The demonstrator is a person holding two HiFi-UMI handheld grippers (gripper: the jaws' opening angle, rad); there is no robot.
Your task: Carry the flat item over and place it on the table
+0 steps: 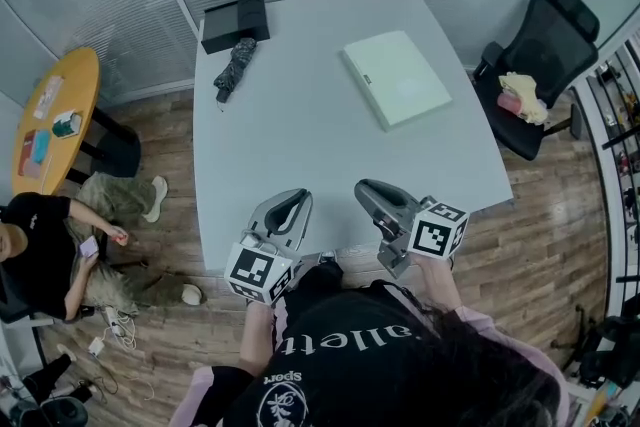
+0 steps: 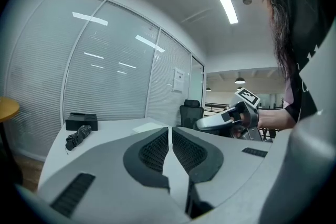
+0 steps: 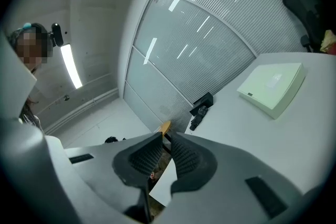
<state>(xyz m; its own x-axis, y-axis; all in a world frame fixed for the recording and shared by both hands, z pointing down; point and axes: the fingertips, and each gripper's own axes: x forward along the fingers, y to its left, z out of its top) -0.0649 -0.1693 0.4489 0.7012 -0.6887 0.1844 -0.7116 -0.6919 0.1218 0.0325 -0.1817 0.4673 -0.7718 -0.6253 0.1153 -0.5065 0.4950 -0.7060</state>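
Note:
The flat item is a pale green box (image 1: 397,77) lying on the far right part of the grey table (image 1: 300,145); the right gripper view shows it too (image 3: 273,85). Both grippers hover over the table's near edge, well short of the box. My left gripper (image 1: 290,200) has its jaws together with nothing between them (image 2: 169,128). My right gripper (image 1: 366,187) is also shut and empty (image 3: 165,135), and it points toward the table's far left corner.
A black box (image 1: 235,22) and a folded dark umbrella (image 1: 235,67) lie at the table's far left. A black office chair (image 1: 545,55) with items on its seat stands to the right. A round wooden table (image 1: 55,115) and a seated person (image 1: 40,245) are at the left.

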